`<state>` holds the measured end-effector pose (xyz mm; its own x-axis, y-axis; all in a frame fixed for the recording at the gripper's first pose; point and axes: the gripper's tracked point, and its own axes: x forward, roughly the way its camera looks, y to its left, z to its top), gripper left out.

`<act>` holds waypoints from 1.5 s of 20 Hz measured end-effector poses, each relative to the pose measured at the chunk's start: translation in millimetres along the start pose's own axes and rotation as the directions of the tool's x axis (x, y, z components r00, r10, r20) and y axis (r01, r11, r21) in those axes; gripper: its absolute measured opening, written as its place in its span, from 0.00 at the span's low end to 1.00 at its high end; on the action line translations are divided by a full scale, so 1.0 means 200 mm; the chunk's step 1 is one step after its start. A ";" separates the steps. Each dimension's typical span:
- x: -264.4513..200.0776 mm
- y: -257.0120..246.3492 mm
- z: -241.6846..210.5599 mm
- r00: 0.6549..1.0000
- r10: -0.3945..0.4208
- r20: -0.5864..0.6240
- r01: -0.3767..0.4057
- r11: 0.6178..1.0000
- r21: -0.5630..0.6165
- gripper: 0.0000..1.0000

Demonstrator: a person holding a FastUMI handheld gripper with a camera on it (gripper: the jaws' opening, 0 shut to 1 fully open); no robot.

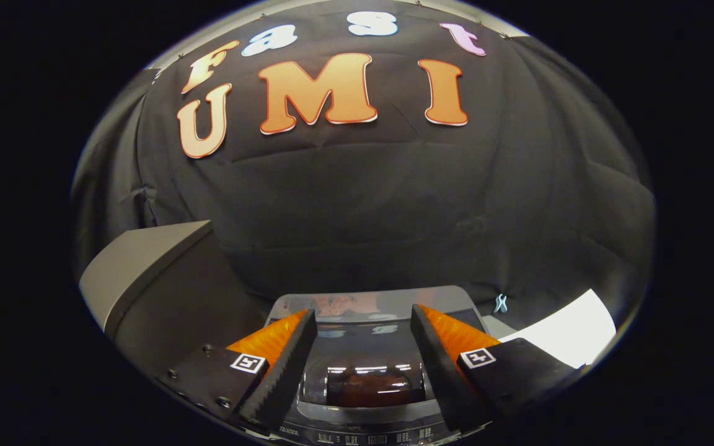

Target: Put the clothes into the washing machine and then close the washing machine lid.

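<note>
Between the parted jaws | washing machine lid (pixel 366 347) down | gripper (pixel 363 322) empty

Washing machine (pixel 369 347) with glossy dark lid (pixel 366 362) shut, lying flat.

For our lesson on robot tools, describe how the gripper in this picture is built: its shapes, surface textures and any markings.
The gripper has two wedge-shaped fingers that taper toward their tips. Their inner faces are ridged like saw teeth. Each finger sits on a dark, flat block, and each block carries a small square black-and-white marker. The left block also shows several small screws. No cables are visible.
</note>
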<state>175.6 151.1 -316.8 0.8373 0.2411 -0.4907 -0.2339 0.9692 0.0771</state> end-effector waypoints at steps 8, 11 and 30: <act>-0.33 0.01 0.37 0.985 0.022 0.170 -0.027 0.999 0.028 0.98; -0.49 -0.02 0.50 0.976 0.021 0.217 -0.030 0.999 0.037 0.98; -1.36 -0.48 1.03 0.906 -0.064 0.417 0.079 0.997 -0.018 0.98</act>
<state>71.3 3.5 -12.6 0.9802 0.1777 -0.0874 -0.1764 0.9841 0.0222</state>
